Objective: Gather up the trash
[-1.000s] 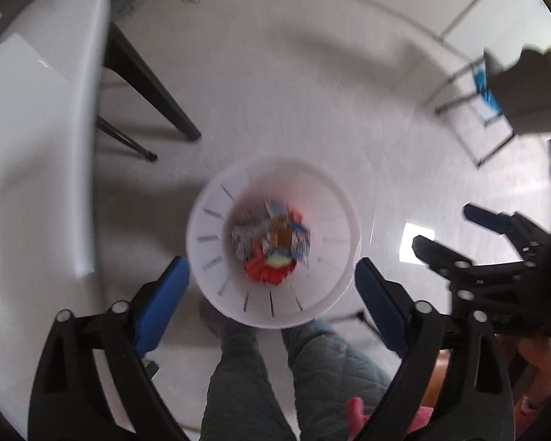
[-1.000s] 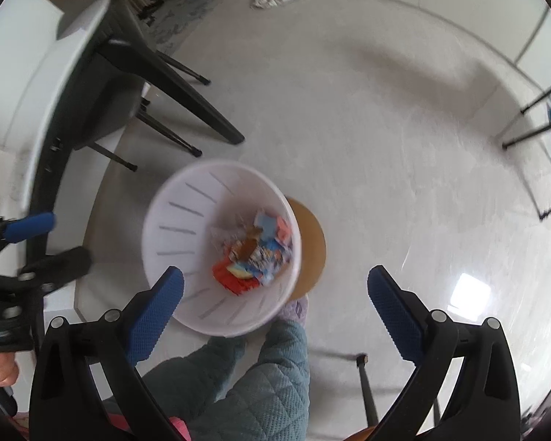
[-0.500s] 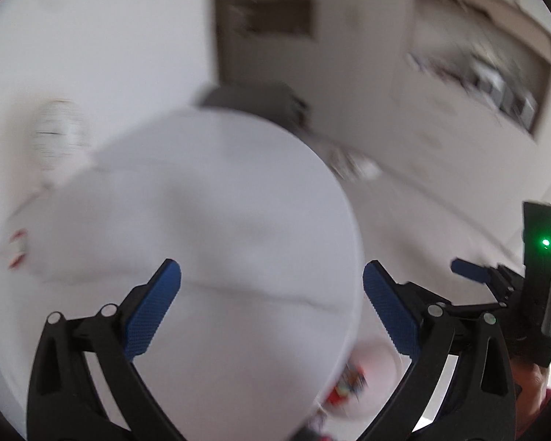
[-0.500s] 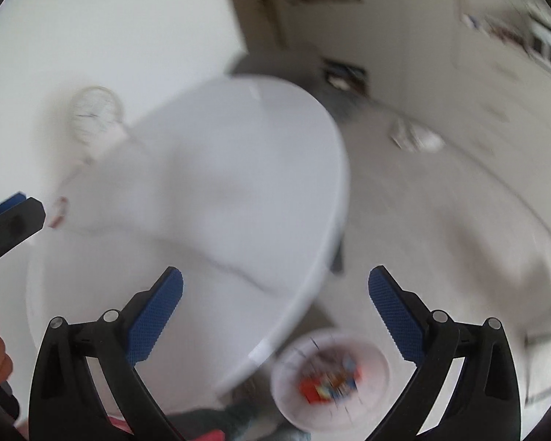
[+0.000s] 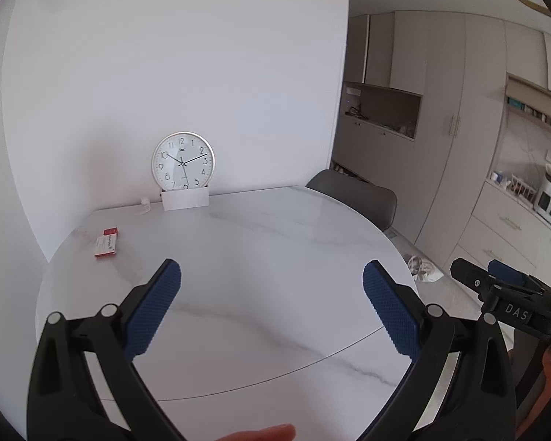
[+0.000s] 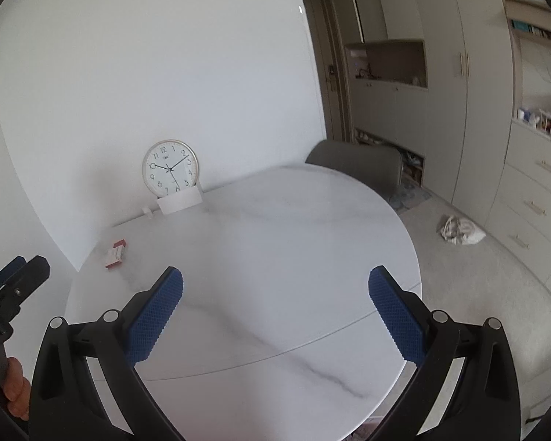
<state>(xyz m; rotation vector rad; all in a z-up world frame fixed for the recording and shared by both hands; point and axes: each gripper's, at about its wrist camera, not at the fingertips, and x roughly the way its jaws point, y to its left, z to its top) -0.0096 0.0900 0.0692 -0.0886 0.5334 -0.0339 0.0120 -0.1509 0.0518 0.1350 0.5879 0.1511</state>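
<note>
Soft even daylight, fisheye-warped edges

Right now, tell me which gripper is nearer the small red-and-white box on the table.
Left, probably. The left gripper hangs nearer the box, which lies ahead to its left; the right gripper sits further right, jaws open.

Chair (image 5: 356, 193) mostly hidden behind table (image 5: 275, 257); box (image 5: 106, 244) print perhaps too small.

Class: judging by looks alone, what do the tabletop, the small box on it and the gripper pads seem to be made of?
Tabletop: polished marble or a marble-look slab; grey veins, soft sheen.
Small red-and-white box: probably printed cardboard; flat faces, sharp edges.
Left hand-held gripper pads: likely blue rubber; knurled texture.
</note>
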